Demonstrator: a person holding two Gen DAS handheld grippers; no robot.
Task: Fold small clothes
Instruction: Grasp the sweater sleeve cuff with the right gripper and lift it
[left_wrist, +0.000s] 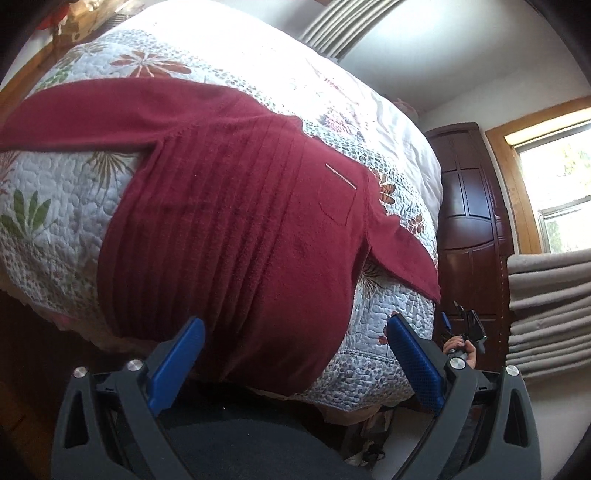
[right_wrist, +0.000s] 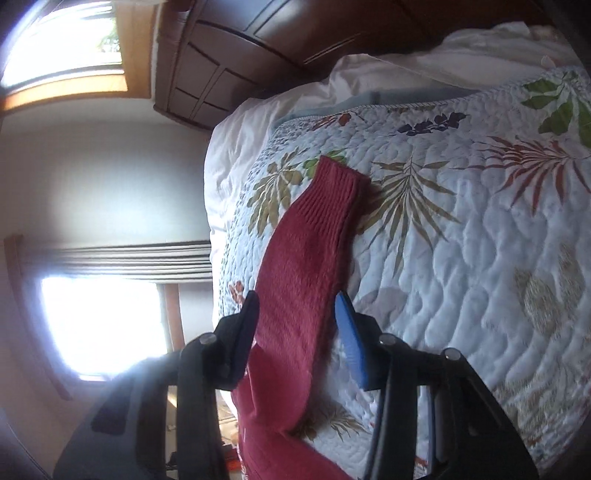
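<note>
Left wrist view: dark red ribbed knit sweater (left_wrist: 236, 221) lies spread flat on a bed w/ a pale blue quilted floral bedspread (left_wrist: 62, 184), one sleeve out to the far side, hem hanging over the near edge, probably laid out so it can be folded. Left gripper (left_wrist: 295, 354) hovers at the hem, jaws wide apart, blue pads either side of the fabric, nothing pinched. At the bed's corner a hand (left_wrist: 460, 350) holds the other tool, beside a dark wooden wardrobe (left_wrist: 469, 206).

Right wrist view: long red sleeve (right_wrist: 314, 258) w/ ribbed cuff runs away across the bedspread (right_wrist: 480, 258). Right gripper (right_wrist: 299, 321) straddles the sleeve, jaws partly open; dark finger looks to be touching the cloth edge, blue pad just clear, so no grip yet. Likely lined up to pinch the sleeve and bring it across the body.
</note>
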